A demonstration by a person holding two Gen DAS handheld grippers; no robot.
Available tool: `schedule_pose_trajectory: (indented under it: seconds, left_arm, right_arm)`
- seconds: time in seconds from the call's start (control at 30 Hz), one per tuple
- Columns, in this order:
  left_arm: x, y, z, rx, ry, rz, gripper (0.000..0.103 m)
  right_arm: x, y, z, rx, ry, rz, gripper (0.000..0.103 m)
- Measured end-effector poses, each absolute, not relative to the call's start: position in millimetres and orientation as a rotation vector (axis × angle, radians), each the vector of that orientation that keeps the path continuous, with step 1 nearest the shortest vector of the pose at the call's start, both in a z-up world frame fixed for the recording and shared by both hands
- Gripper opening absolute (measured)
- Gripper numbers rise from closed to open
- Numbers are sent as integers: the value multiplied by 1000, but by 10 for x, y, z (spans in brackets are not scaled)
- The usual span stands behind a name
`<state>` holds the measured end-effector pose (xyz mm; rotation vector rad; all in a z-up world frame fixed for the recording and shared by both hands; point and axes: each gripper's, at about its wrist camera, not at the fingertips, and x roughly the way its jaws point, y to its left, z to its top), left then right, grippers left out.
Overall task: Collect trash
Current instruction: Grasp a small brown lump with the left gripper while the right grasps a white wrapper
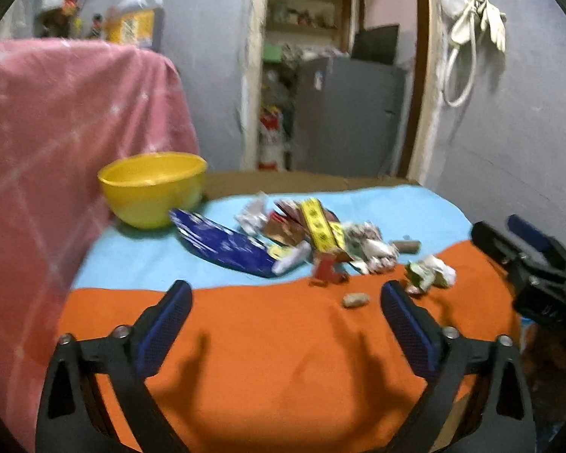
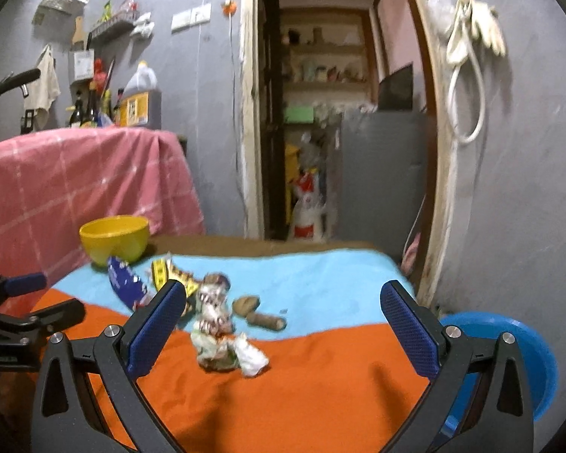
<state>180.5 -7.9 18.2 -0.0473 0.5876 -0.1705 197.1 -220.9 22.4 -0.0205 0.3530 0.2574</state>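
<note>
Trash lies in a pile on the blue and orange cloth: a blue wrapper (image 1: 222,245), a yellow wrapper (image 1: 319,222), a red scrap (image 1: 326,270), a crumpled green-white wrapper (image 1: 428,271) and two peanut-like bits (image 1: 355,299). A yellow bowl (image 1: 153,187) stands at the back left. My left gripper (image 1: 285,298) is open and empty over the orange cloth, short of the pile. My right gripper (image 2: 283,300) is open and empty, with a crumpled wrapper (image 2: 222,343) between its fingers' line of view. The bowl (image 2: 115,238) and the blue wrapper (image 2: 126,283) show there too.
A pink checked cloth (image 1: 56,158) covers something tall on the left. A blue basin (image 2: 509,355) sits low at the right beside the table. A grey wall stands on the right, and a doorway with a grey fridge (image 1: 347,113) lies behind.
</note>
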Motion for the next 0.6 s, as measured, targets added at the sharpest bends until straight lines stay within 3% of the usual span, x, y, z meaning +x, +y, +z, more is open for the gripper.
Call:
schedule_pose_trajectory:
  seconds: [0.13,0.27,0.43,0.6]
  left_arm:
    - [1962,-150,86,-57,682,-246,62]
    - [2089,-210,-7,-84,753,-326,49]
    - [2205,-248,-48,-105,803,-394,35]
    - [2244,-232,-28,-124,818,-429,17]
  right_arm:
    - [2077,-2214,91,-6,431,304,85]
    - [2162,-2184,-38,4,503,373,68]
    - [2203,-2123,-126,1,548,430,62]
    - [2265,-2126,-204,36,593,474,43]
